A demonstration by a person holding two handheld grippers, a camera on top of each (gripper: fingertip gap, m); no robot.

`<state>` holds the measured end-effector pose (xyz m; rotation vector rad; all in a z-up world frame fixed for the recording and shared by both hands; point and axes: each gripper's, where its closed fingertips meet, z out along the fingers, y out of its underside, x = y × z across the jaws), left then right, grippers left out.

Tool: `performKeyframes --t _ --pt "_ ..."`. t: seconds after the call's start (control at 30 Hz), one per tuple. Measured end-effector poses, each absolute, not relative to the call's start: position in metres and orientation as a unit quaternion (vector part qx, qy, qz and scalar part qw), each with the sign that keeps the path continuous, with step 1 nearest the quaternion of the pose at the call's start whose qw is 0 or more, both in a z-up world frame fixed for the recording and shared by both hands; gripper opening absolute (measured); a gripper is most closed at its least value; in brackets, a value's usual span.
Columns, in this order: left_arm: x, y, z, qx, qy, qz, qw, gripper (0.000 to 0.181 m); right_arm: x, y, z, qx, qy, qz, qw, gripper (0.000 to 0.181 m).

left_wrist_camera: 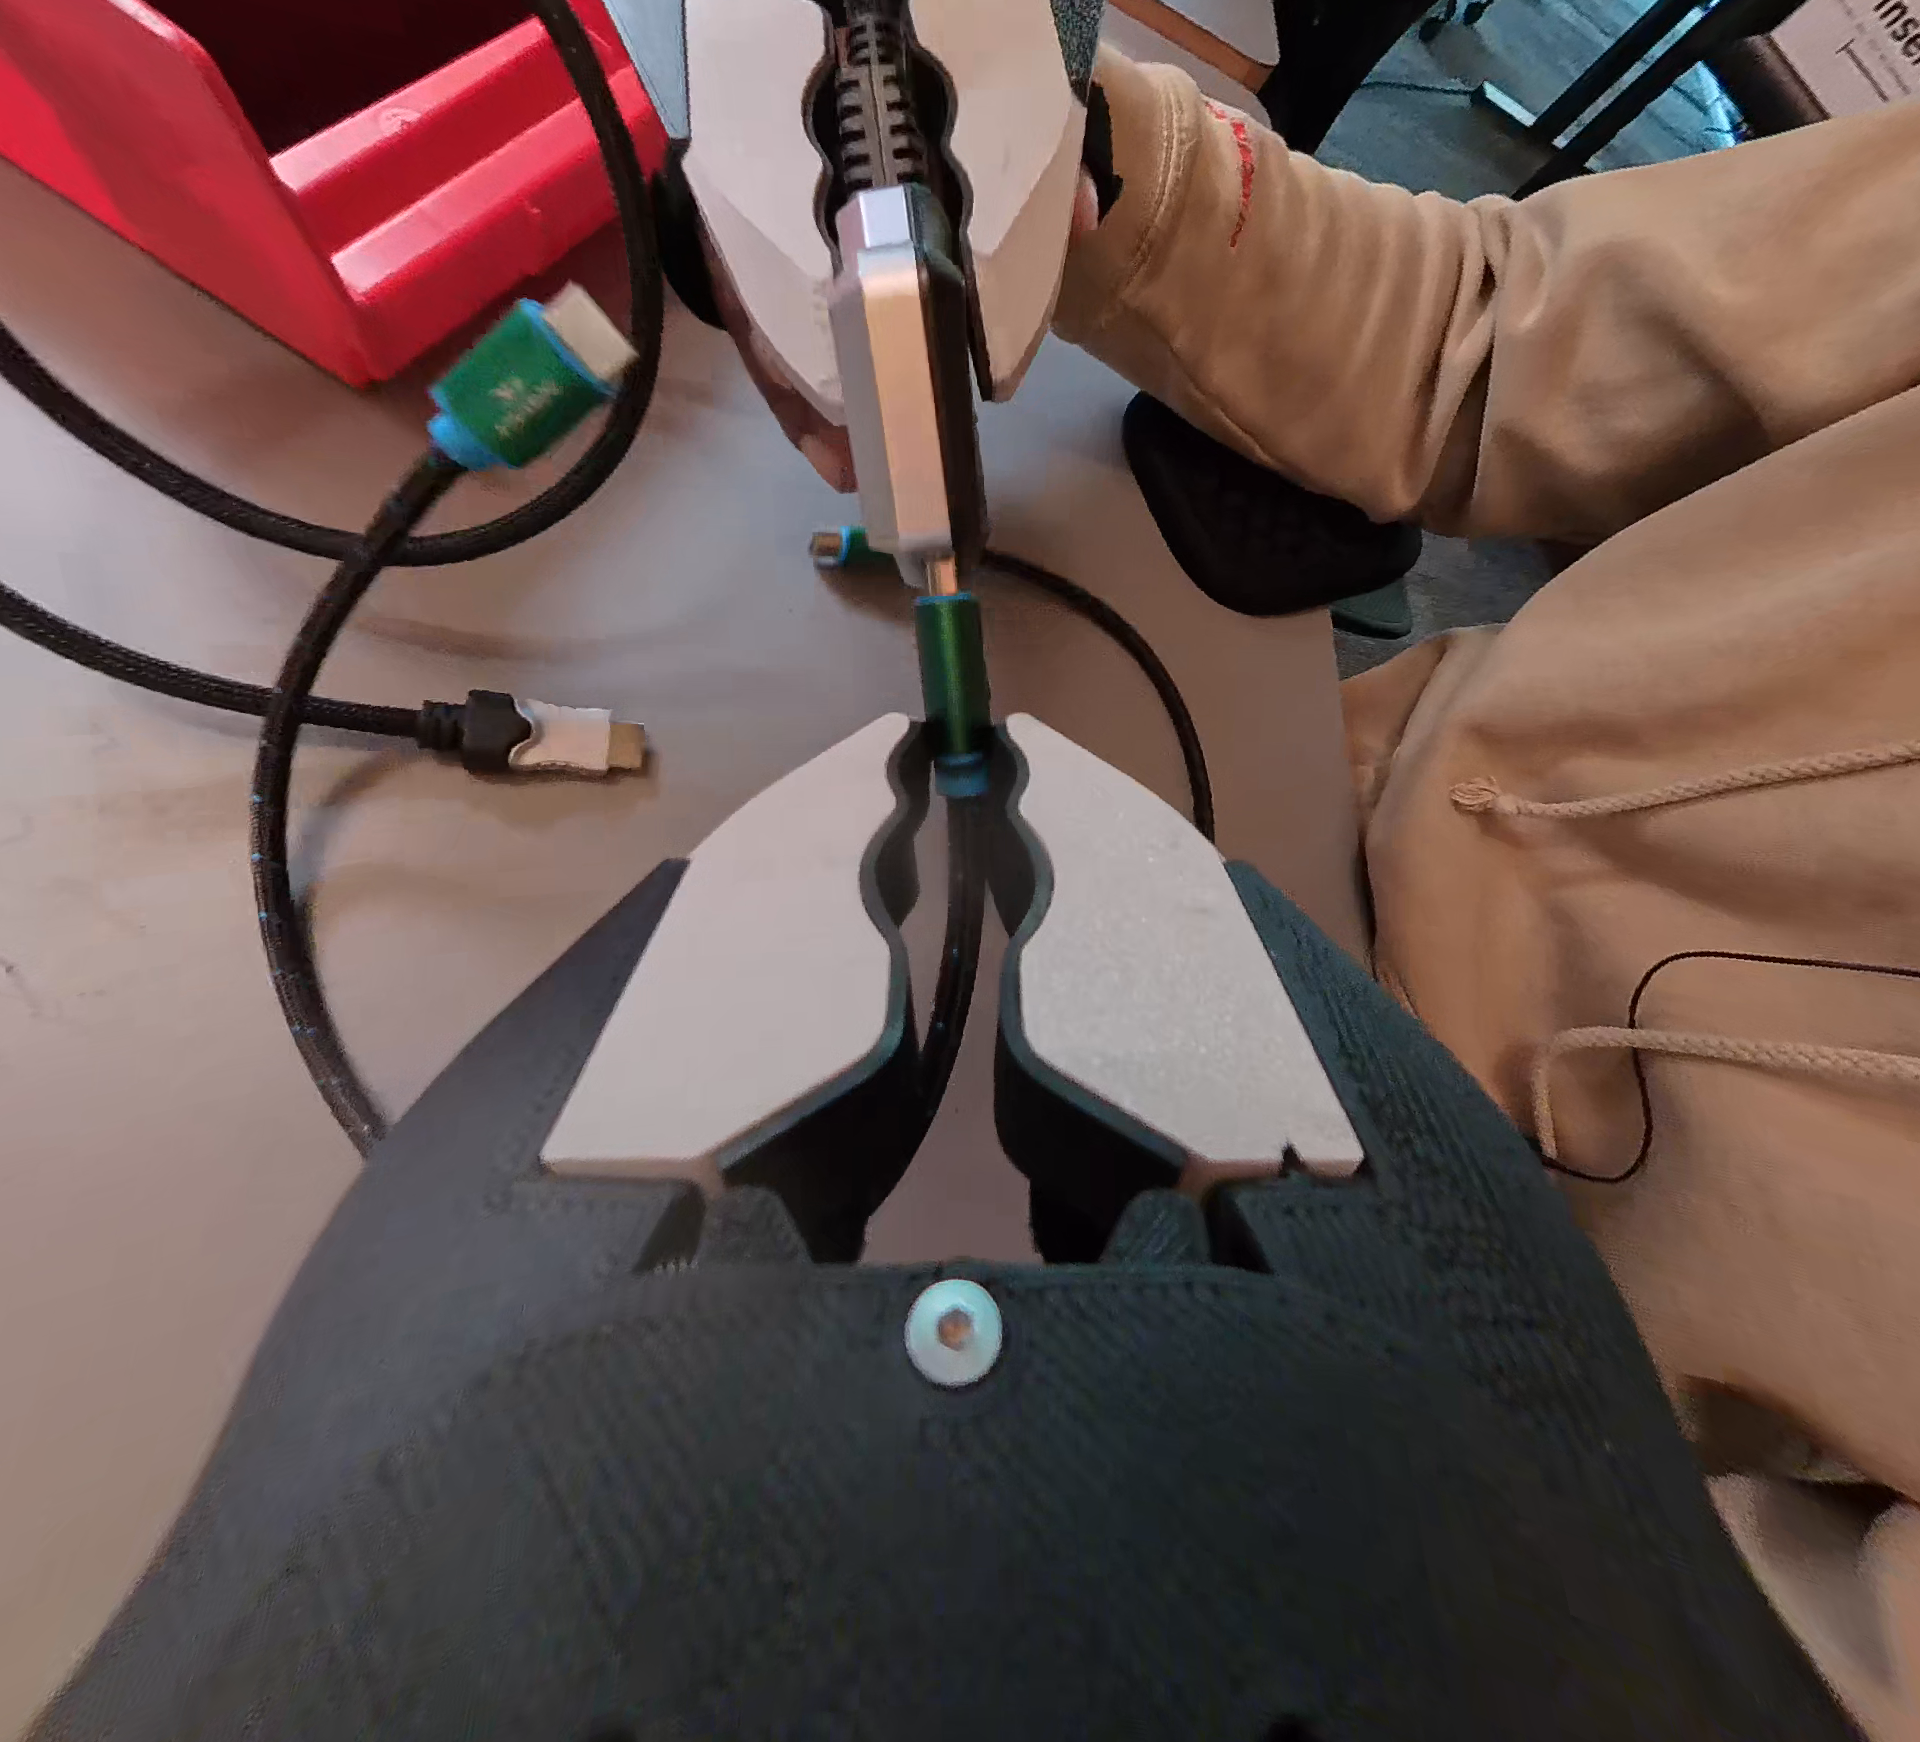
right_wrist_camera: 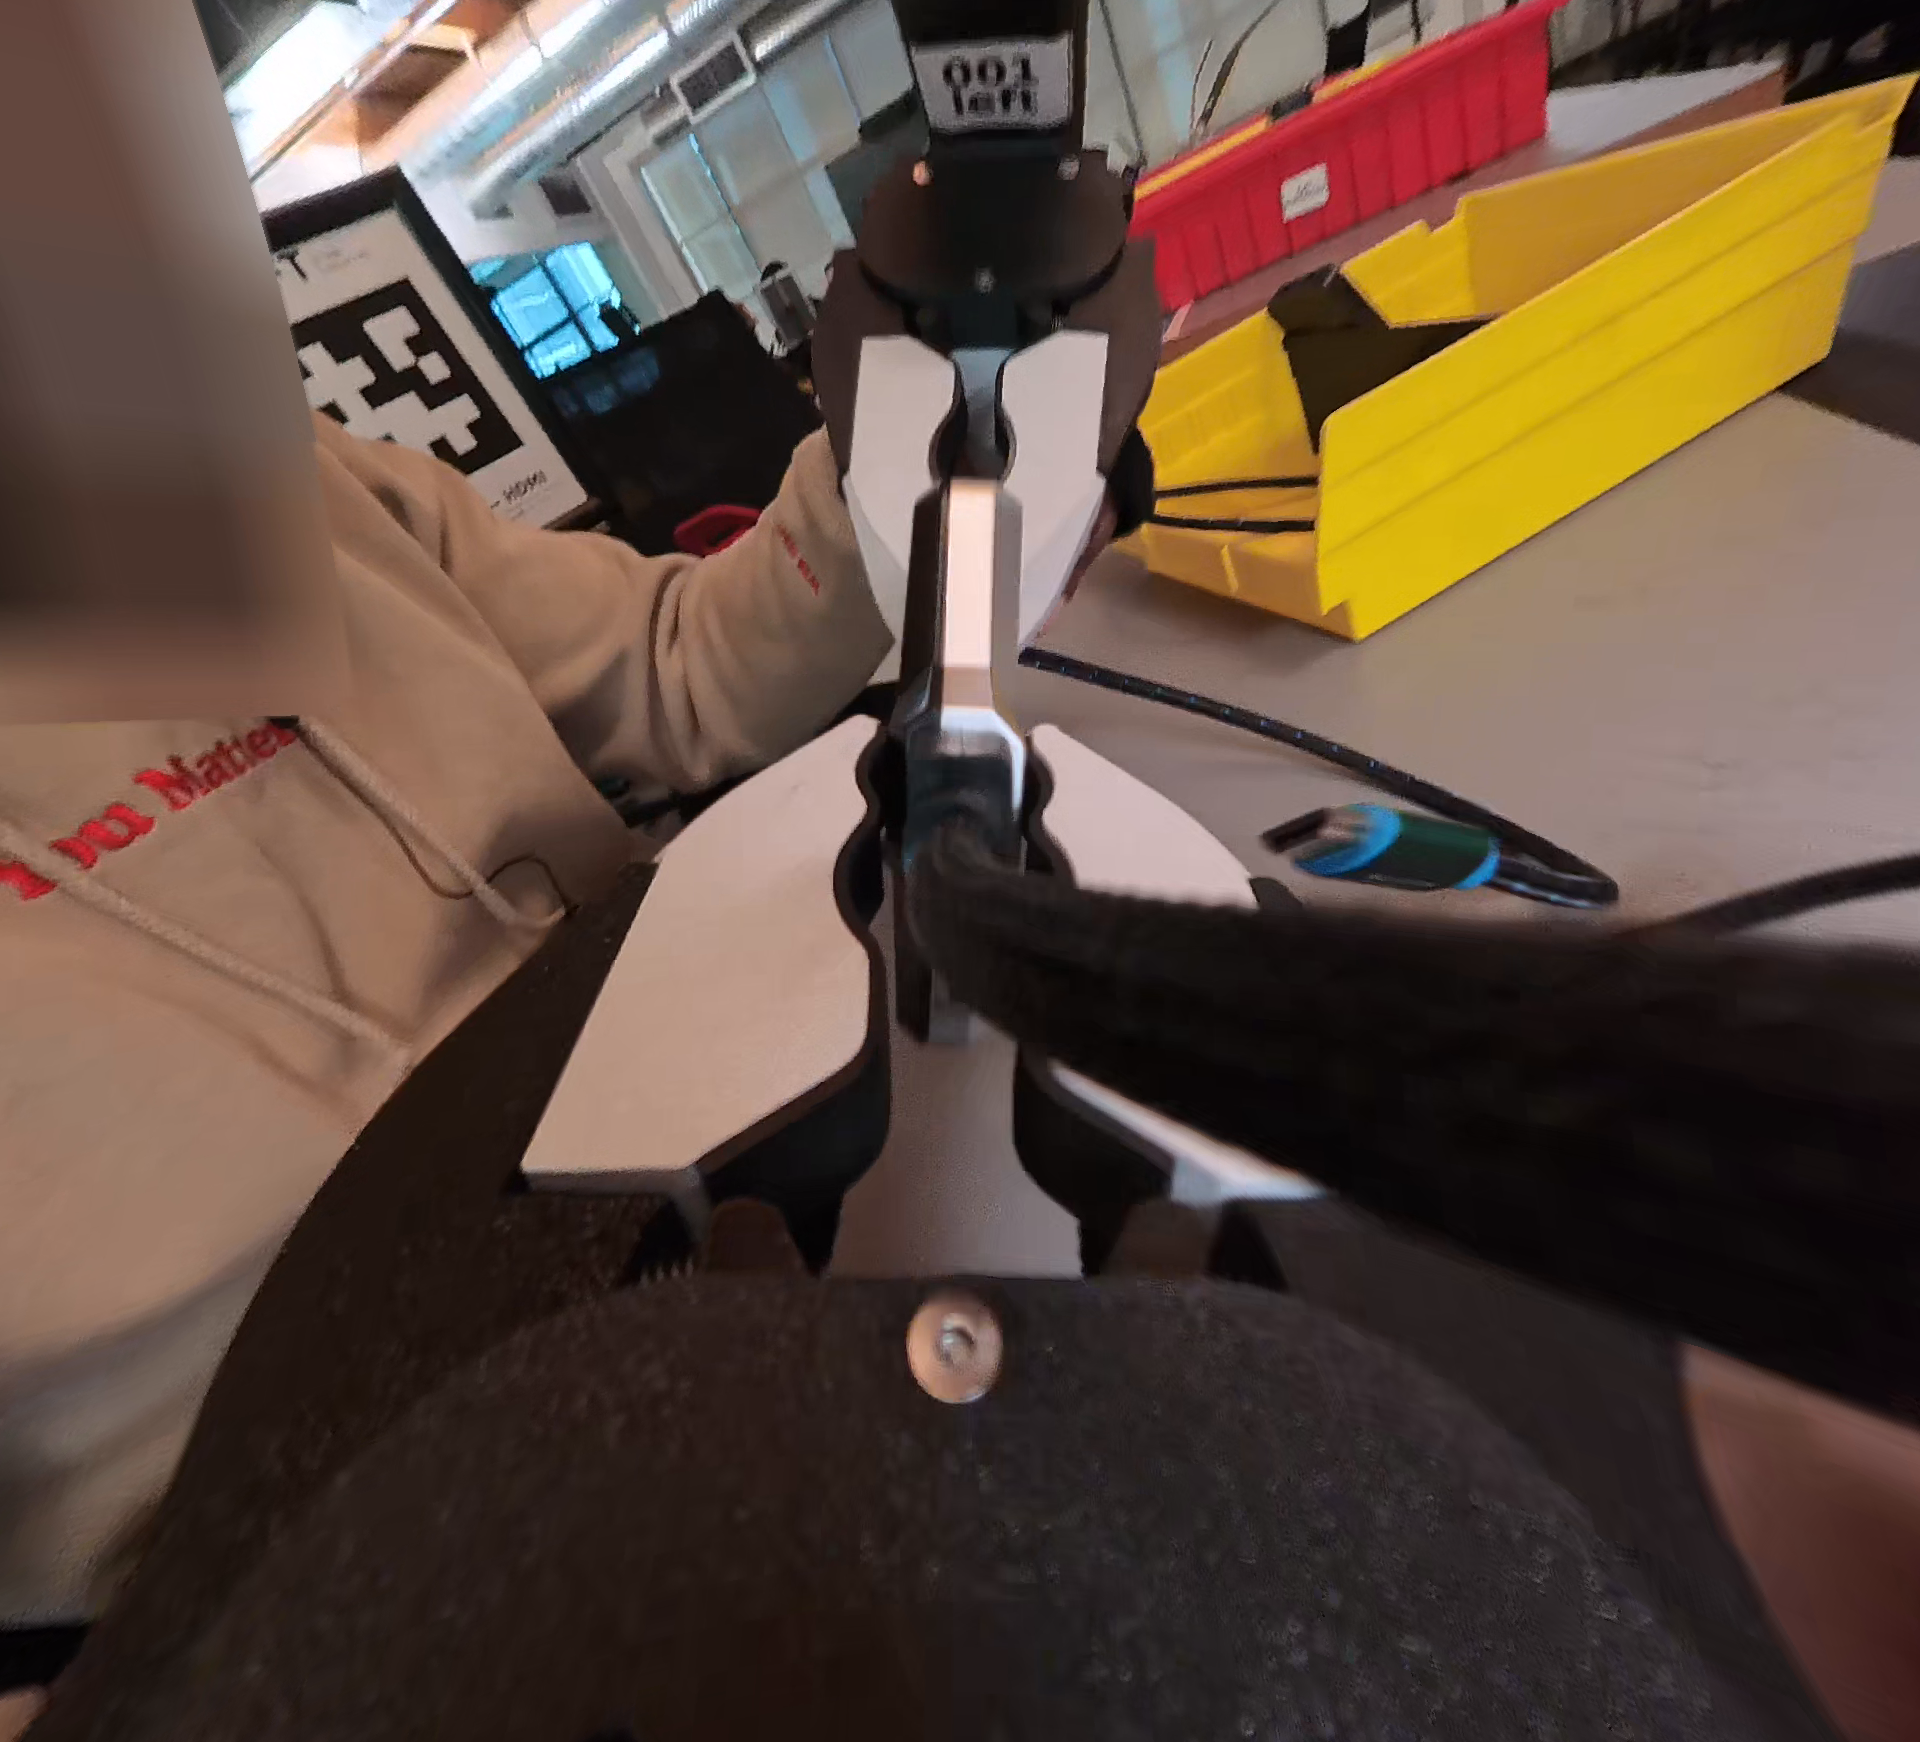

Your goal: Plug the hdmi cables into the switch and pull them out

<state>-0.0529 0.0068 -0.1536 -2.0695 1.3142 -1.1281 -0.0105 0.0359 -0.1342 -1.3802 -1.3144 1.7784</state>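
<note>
The left gripper [left_wrist_camera: 954, 757] pinches a green HDMI plug [left_wrist_camera: 945, 669] by its rear end, so the metal tip is free and aimed straight at the switch [left_wrist_camera: 902, 404]. The right gripper [right_wrist_camera: 956, 788] is clamped on the switch's cabled end, holding that silver box in the air above the table [left_wrist_camera: 675, 622] with its port edge facing the plug. Held nose to nose like this, each gripper can push or pull along 1 shared line. The plug's tip sits at the port, apparently only partly in; whether it is going in or coming out I cannot tell. 2 more plugs, a green one [left_wrist_camera: 525, 393] and a black-and-silver one [left_wrist_camera: 540, 734], lie apart on the table beside a red bin [left_wrist_camera: 343, 165], within easy reach.
</note>
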Motion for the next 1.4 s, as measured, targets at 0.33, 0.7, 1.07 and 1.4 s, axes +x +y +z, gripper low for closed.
performKeyframes --t 0.33,0.7,1.07,1.4 --pt "-0.044 0.006 -0.162 -0.743 0.485 -0.409 0.211 0.011 -0.023 0.030 -0.135 -0.521 -0.503 0.634 0.270 0.023" --pt "-0.038 0.019 -0.158 -0.719 0.453 -0.466 0.245 0.011 -0.023 0.040 -0.137 -0.535 -0.475 0.645 0.269 0.023" --pt "-0.067 0.042 -0.122 -0.715 0.400 -0.463 0.339 0.012 -0.022 0.052 -0.126 -0.603 -0.447 0.603 0.269 0.029" --pt "-0.088 0.031 -0.069 -0.709 0.395 -0.367 0.455 0.032 -0.009 0.042 -0.085 -0.636 -0.554 0.470 0.260 0.022"
